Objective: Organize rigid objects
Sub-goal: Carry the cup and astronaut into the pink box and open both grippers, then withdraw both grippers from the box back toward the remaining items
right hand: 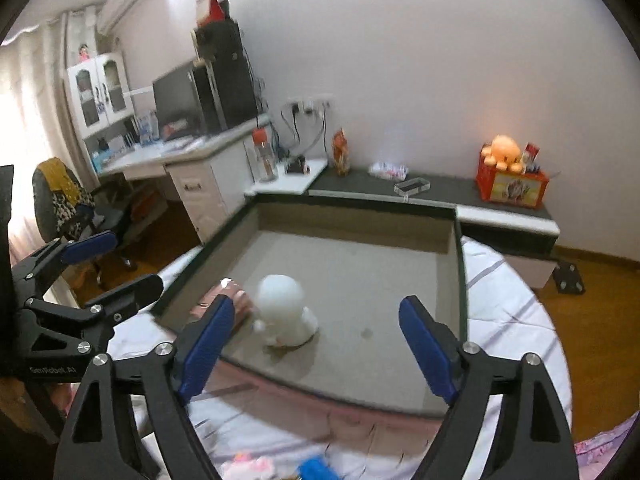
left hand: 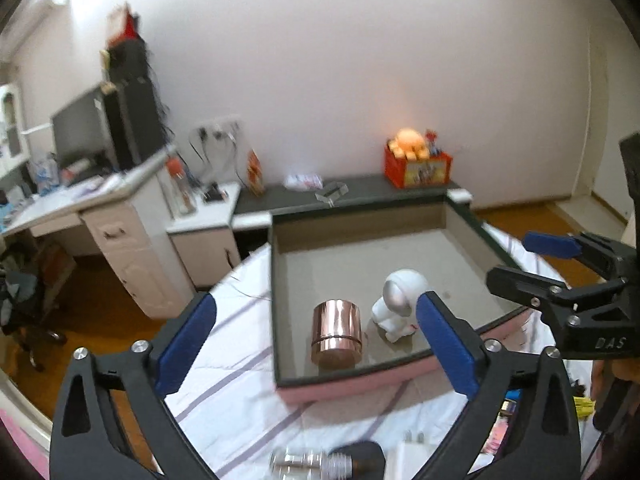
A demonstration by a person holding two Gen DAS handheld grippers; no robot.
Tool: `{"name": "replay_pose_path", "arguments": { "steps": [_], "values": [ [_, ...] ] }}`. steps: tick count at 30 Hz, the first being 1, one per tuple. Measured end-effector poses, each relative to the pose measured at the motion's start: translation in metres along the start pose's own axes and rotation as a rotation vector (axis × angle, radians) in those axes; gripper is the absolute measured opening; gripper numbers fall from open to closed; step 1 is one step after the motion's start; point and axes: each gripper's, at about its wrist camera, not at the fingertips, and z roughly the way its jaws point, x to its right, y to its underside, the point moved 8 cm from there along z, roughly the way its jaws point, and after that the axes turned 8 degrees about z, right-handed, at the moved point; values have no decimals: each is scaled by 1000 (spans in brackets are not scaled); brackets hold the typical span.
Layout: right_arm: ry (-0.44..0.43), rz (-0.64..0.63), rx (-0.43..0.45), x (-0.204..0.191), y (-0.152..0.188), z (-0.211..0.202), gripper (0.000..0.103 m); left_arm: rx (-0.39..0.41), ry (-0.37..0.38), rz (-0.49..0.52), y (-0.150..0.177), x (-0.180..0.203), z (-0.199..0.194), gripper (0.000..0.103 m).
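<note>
On striped sheet (left hand: 240, 364): shallow tray (left hand: 460, 220), grey floor, dark rim, pink base. Inside, near front edge: copper canister (left hand: 338, 334) upright, white astronaut figure (left hand: 398, 304) just beside. Left gripper (left hand: 316, 344) spread wide, holding nothing. Right gripper (right hand: 316, 348) likewise wide, empty. Behind: white wall, desk (right hand: 192, 160) with monitor, orange box (right hand: 512, 184) on low ledge, wood floor.

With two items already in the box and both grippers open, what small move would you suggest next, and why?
Probably lower the left gripper toward the bulb-like object lying on the striped sheet just below it. The box already holds the rose-gold canister and the white astronaut figure, both grippers, including the right gripper, are open and hold nothing, and loose items remain outside.
</note>
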Motion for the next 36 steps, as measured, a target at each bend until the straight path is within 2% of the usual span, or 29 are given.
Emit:
{"name": "replay_pose_path", "arguments": {
  "steps": [6,13,16,19,23,28,36],
  "values": [
    [44,-61,197,-26,0,-72,88,98,-54,-45,9,2,-71,103],
    [178,-124,393,-41,19,-141,88,151,-101,-72,30,9,-125,103],
    [195,-108,400,-38,29,-155,90,152,-102,-88,40,11,-141,103],
    [166,-55,363,-34,41,-158,103,178,-111,-96,46,13,-158,103],
    [155,-2,374,-28,53,-167,103,183,-128,-78,52,16,-167,103],
    [182,-24,379,-30,70,-175,103,181,-140,-78,59,16,-171,103],
    [161,-5,364,-25,87,-180,103,182,-144,-85,64,18,-172,103]
  ]
}}
